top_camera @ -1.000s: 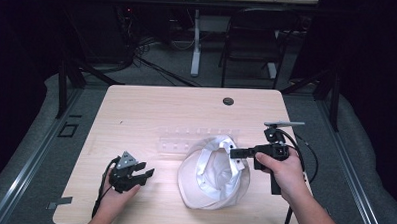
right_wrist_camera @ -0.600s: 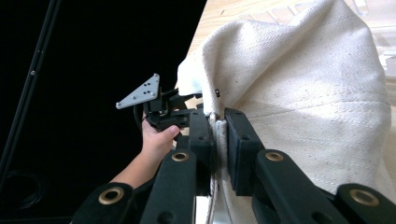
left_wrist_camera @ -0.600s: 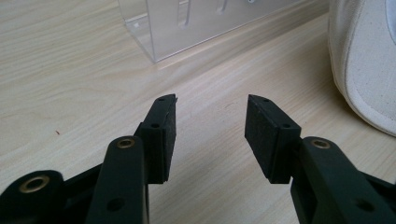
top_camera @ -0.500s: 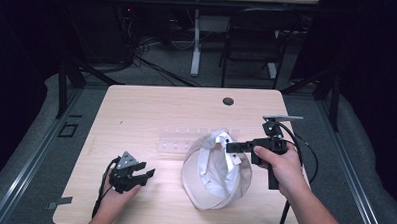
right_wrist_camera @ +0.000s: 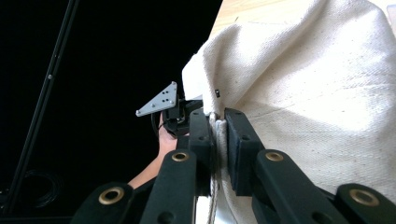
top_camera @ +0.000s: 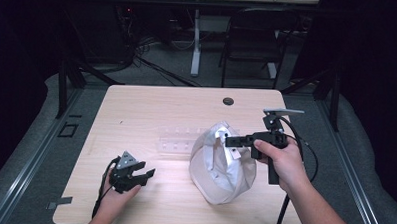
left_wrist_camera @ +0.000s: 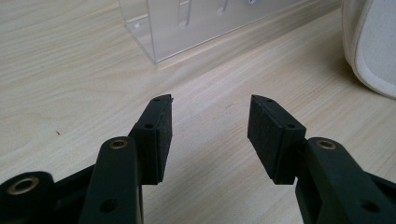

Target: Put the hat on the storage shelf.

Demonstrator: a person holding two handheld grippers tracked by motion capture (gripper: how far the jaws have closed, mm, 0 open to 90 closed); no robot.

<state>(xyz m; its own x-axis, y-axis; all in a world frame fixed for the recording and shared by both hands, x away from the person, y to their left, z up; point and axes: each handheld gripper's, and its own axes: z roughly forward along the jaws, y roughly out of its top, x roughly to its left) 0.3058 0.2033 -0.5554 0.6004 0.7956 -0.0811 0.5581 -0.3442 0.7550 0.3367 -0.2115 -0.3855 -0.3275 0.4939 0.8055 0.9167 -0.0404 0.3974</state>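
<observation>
Nearest the person, left of the bag (top_camera: 219, 163), the left gripper (top_camera: 147, 172) rests low over the table (top_camera: 151, 110) — its jaws apart, just been opening, nothing between them. The bag, white canvas, sits near the table's front edge, right of centre, its long axis upright, mouth end up and tilted toward the right gripper (top_camera: 230, 141) — whose jaws are clamped on its seamed rim. Behind the bag lies a clear rack (top_camera: 178, 141). No writing can be read.

Left tongs (top_camera: 145, 174) low, jaws just opening, empty; right tongs (top_camera: 229, 141) raised, clamped tight
</observation>
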